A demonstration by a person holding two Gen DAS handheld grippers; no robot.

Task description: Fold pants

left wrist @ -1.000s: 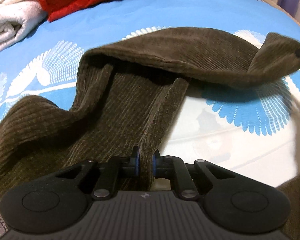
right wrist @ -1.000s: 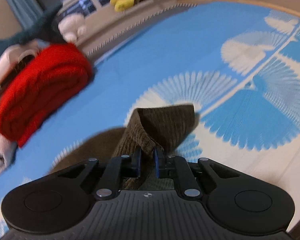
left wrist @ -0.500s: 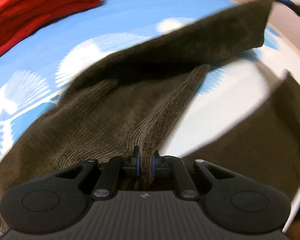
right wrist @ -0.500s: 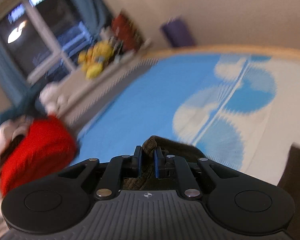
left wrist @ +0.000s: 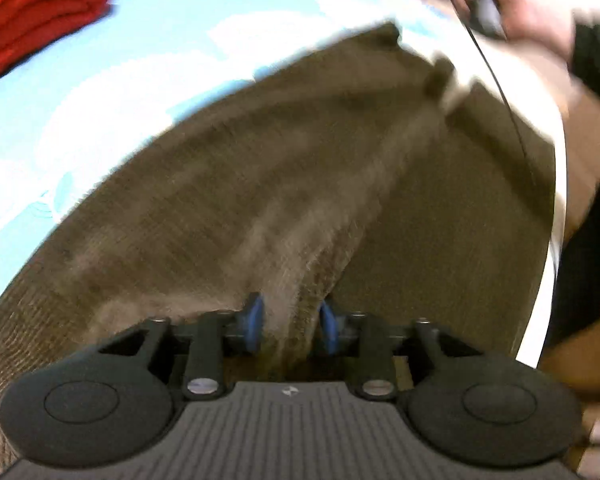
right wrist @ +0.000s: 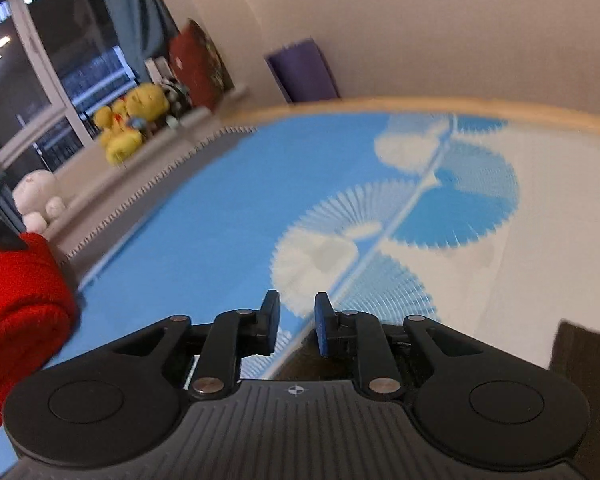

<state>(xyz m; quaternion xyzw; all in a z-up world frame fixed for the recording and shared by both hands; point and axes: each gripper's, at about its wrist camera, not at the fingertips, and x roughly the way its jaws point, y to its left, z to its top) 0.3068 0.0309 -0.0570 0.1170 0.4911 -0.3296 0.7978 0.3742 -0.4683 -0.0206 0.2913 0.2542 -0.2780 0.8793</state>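
The brown corduroy pants (left wrist: 260, 168) lie folded over on the blue and white bed sheet (left wrist: 140, 60), blurred by motion. My left gripper (left wrist: 290, 322) is low over them and its jaws are opening. A ridge of the cloth still stands between the blue pads (left wrist: 254, 320), which no longer press on it. My right gripper (right wrist: 296, 320) is also opening, with nothing between its fingertips. A bit of brown cloth (right wrist: 300, 356) shows just beneath it, and another dark patch of the pants (right wrist: 584, 364) at the lower right. A person's hand (left wrist: 532, 8) holds that gripper past the pants' far corner.
A folded red garment (left wrist: 32, 8) lies at the sheet's far left, also the red garment (right wrist: 16, 300) in the right wrist view. Beyond the wooden bed edge (right wrist: 420, 106) are yellow plush toys (right wrist: 128, 124), a white plush (right wrist: 36, 196) and a purple object (right wrist: 304, 70). A thin cable (left wrist: 500, 92) crosses the pants.
Both grippers were shut on the pants and carried the cloth over itself. Now both sets of jaws have parted. The right one has let go and lifted off the cloth.
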